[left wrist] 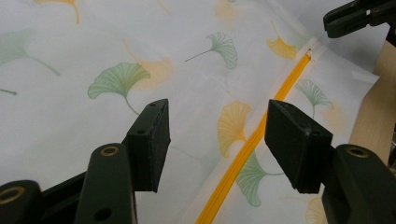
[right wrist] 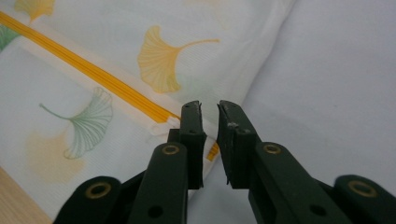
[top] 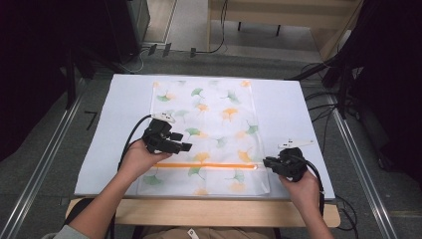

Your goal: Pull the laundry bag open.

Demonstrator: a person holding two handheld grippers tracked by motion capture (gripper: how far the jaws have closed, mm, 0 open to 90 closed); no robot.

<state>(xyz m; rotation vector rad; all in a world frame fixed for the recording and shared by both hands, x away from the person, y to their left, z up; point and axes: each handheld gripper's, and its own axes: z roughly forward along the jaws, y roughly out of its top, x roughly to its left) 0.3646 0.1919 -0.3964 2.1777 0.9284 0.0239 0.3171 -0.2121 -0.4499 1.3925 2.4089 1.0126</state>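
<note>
High view: a white mesh bag printed with green and orange ginkgo leaves [top: 209, 134] is lying flat on the pale blue table cover [top: 109, 129], its orange zipper [top: 204, 165] running across near the person's edge. The left gripper [top: 180, 146] is hovering over the bag's left part; the right gripper [top: 268, 162] is sitting at the zipper's right end.

Left gripper view: the jaws are standing wide apart above the fabric, gripping nothing.

Right gripper view: the jaws are parted by a narrow gap, with the white zipper pull [right wrist: 163, 127] just beside them, unclamped.
</note>
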